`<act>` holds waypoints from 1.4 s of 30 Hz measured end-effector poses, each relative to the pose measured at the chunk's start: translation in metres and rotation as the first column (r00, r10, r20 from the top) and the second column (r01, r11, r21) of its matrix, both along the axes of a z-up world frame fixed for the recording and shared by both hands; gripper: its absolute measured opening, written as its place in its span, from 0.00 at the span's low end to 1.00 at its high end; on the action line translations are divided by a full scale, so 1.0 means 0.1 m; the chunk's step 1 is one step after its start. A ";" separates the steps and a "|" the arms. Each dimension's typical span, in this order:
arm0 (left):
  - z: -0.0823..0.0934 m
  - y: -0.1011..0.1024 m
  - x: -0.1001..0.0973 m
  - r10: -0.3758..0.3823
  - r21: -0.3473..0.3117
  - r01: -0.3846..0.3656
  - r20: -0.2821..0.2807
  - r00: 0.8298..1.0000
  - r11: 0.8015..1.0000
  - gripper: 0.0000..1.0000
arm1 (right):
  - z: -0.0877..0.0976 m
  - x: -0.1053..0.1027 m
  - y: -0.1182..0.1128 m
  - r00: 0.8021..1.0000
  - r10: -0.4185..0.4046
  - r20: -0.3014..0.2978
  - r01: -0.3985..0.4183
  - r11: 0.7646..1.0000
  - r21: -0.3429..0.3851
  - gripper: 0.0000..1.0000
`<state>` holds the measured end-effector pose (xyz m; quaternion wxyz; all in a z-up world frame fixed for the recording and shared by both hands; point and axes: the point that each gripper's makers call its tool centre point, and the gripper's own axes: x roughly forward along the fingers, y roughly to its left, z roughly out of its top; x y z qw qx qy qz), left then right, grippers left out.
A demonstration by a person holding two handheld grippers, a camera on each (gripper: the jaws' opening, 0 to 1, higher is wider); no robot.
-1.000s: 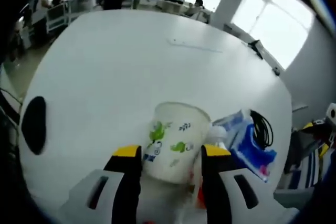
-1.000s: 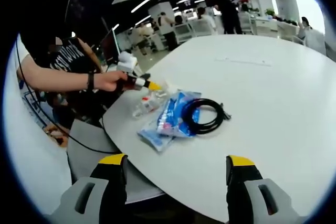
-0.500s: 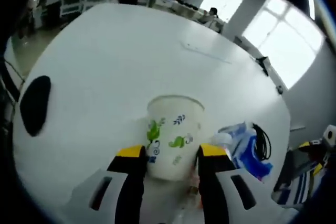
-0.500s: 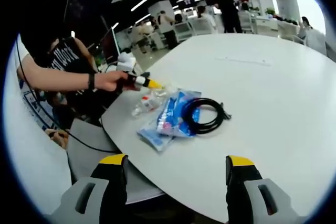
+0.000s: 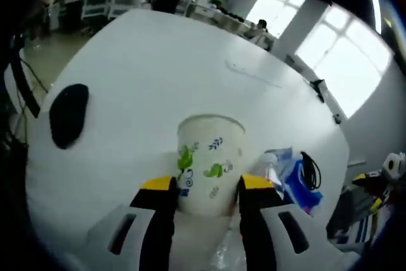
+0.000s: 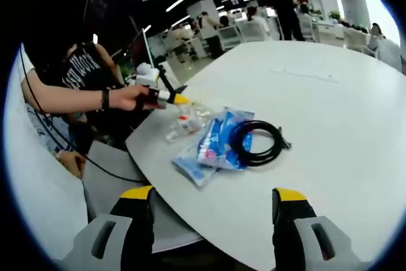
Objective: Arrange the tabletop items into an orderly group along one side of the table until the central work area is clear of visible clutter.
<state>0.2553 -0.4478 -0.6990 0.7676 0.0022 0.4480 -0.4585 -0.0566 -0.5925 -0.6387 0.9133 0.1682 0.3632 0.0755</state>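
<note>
Paper cup [image 5: 208, 168] clamped between left gripper [image 5: 207, 185] jaws.
Right gripper [image 6: 214, 196] spread wide, grasping nothing; blue packet [image 6: 219, 141] and black cable [image 6: 259, 142] ahead on table [image 6: 330, 118].

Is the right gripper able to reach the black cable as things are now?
Probably yes. The right gripper is open and holds nothing, and the black cable lies ahead of it on the blue packet, with only bare white table between.

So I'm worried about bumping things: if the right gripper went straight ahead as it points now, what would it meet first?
Probably the blue packet, with the black cable coiled just beyond it. The right gripper is open and the bare table lies before them, though depth is hard to judge.
</note>
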 end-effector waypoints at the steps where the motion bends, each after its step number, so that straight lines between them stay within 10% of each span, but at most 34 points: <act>1: 0.01 0.01 0.00 0.002 -0.001 -0.002 0.001 1.000 1.000 0.38 | 0.01 0.01 0.01 1.000 0.007 0.002 -0.007 1.000 -0.001 0.76; 26: 0.36 0.74 -0.26 0.083 -0.049 -0.080 0.053 0.995 0.996 0.38 | 0.01 0.16 0.15 0.997 0.068 0.048 -0.068 0.998 -0.002 0.75; 42: 0.55 0.82 -0.40 0.059 -0.060 -0.053 0.109 0.992 0.997 0.38 | 0.07 0.23 0.22 0.994 0.084 0.065 -0.084 0.996 0.007 0.74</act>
